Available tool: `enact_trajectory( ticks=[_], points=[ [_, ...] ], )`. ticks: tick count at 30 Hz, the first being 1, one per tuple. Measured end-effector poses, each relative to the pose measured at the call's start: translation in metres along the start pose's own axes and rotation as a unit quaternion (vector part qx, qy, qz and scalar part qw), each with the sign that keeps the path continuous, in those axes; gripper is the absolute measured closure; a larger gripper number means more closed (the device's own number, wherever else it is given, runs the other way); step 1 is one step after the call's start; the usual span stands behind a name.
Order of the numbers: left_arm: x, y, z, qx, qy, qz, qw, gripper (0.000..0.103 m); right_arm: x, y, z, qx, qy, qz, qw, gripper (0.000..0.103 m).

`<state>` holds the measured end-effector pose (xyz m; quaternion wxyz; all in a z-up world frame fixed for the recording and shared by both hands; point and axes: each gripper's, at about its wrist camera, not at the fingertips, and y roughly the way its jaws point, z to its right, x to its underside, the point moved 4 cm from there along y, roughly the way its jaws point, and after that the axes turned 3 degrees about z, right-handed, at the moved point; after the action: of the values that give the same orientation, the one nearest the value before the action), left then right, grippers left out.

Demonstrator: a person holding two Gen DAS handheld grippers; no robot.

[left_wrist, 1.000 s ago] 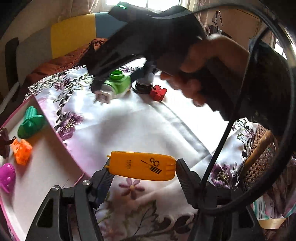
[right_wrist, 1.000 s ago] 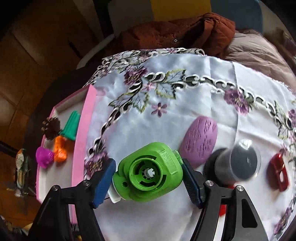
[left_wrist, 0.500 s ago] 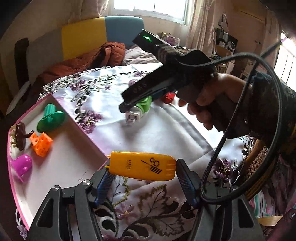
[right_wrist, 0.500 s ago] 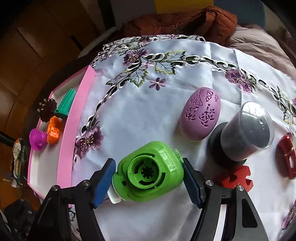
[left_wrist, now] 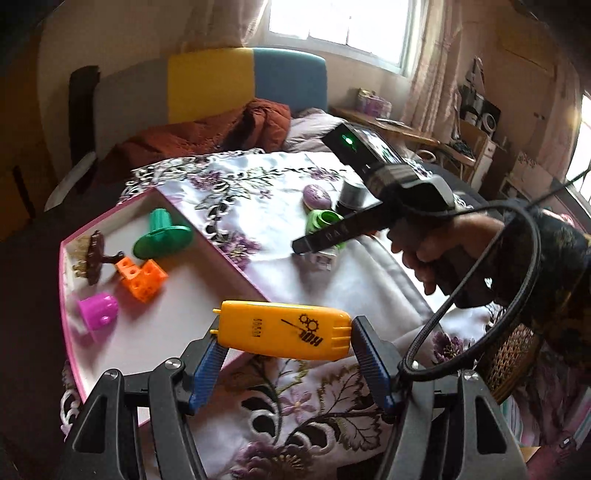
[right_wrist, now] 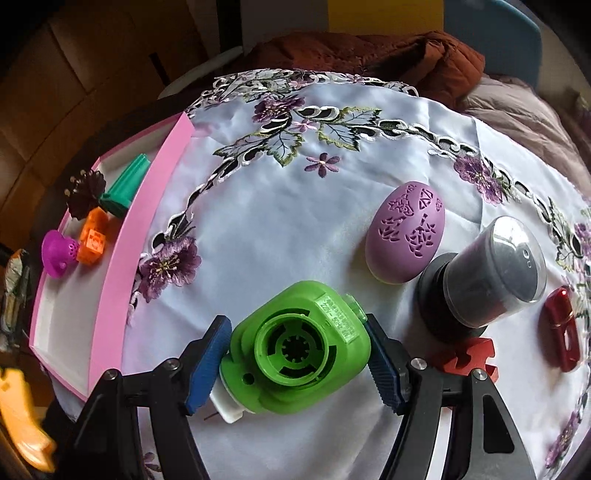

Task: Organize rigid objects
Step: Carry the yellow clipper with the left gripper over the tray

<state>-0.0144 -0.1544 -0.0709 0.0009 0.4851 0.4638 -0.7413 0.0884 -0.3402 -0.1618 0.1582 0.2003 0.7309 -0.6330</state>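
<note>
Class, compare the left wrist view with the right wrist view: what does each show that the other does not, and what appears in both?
Only the left wrist view shows the window, the person's hand on the right hand-held gripper's handle, and the left hand-held gripper clamping the yellow case.

Only the right wrist view shows the two red pieces and the right hand-held gripper closed on the green punch.

Both show the pink tray with its four small toys, the purple egg, the dark jar and the flowered cloth.
</note>
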Motion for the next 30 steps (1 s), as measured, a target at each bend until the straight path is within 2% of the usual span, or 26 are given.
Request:
enact_trajectory(
  ticks=[16, 24, 30],
  points=[
    [0.001, -0.017, -0.022, -0.005, -0.028, 0.010, 0.9995, 0.035, 0.001, 0.000, -0.001, 0.009, -0.010, 0.006, 1.000, 0.032],
    [-0.003, -0.020, -0.043, -0.022, -0.051, 0.017, 0.9983, 0.035, 0.000, 0.001, -0.001, 0.008, -0.010, 0.006, 1.000, 0.032],
    [-0.004, -0.024, -0.066, -0.034, -0.090, 0.023, 0.9951, 0.035, 0.000, 0.001, -0.001, 0.014, -0.017, 0.006, 1.000, 0.032]
  ],
)
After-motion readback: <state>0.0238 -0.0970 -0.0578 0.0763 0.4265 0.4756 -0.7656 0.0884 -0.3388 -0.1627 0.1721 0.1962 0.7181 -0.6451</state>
